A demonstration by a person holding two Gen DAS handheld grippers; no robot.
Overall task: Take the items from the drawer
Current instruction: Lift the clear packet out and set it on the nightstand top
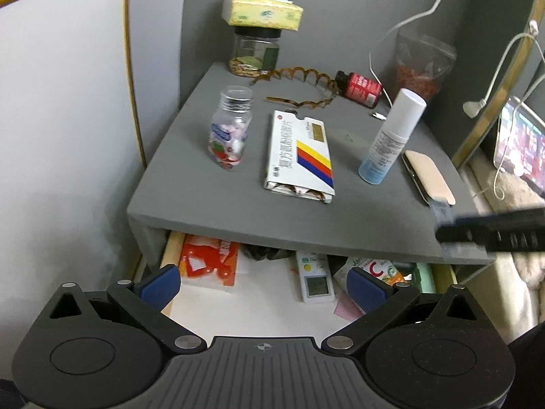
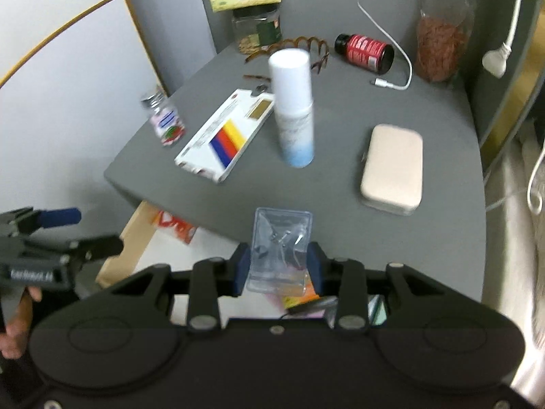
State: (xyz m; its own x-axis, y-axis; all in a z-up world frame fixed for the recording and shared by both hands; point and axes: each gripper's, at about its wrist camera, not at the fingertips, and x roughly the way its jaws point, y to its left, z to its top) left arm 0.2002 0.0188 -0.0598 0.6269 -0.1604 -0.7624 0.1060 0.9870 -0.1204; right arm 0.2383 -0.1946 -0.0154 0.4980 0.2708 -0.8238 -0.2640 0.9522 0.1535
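Left wrist view: drawer point(image 1: 177, 248) half hidden under the grey nightstand top point(image 1: 190, 204); only its front strip shows, w/ an orange packet point(image 1: 211, 262) and a white remote point(image 1: 315, 277) inside. Left gripper point(image 1: 264, 288) hovers above the drawer, jaws spread wide, nothing between them. Right gripper point(image 1: 442, 220) pokes in from the right edge, blurred, mostly cut off.

Right wrist view: motion blur throughout. Right gripper point(image 2: 278, 264) is level over the drawer's front, jaws clamped on a clear plastic blister pack point(image 2: 281, 248), small dark bits inside, hard to read. Pack sits just above the nightstand's front edge, near the beige case point(image 2: 391, 167) and white spray bottle point(image 2: 294, 109).
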